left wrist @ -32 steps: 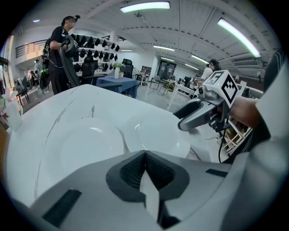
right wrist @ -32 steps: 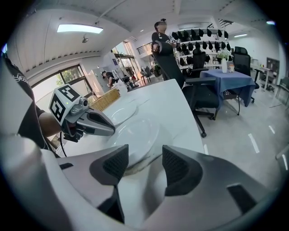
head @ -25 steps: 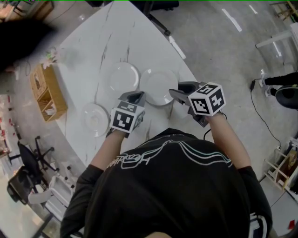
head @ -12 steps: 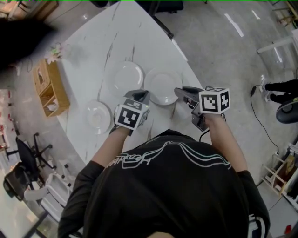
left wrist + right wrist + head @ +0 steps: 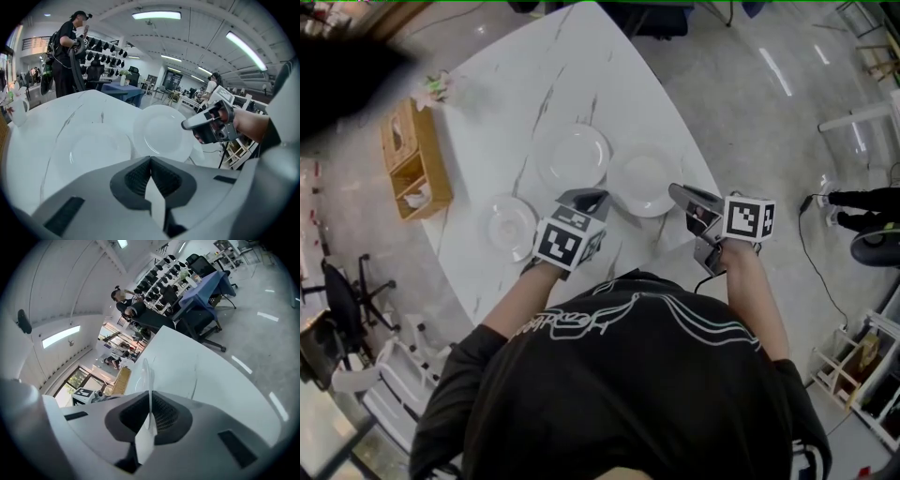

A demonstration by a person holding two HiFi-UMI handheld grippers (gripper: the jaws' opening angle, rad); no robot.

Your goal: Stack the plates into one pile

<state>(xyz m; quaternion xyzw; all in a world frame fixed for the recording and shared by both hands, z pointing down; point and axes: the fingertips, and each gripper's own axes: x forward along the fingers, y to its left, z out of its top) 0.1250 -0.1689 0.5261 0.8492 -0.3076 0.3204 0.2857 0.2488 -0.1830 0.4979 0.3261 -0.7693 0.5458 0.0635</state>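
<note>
White marble-veined worktop [image 5: 525, 84], bearing three round white ceramic plates, unstacked: far plate [image 5: 573, 155]; right plate [image 5: 645, 183] just beside it; left plate [image 5: 511, 225] apart, near the worktop's edge. Right hand-held gripper [image 5: 682, 194]: jaws have just been closing and pinch the right plate's rim. Left hand-held gripper [image 5: 589, 199]: jaws pressed together, empty, held over the worktop between the plates.
</note>
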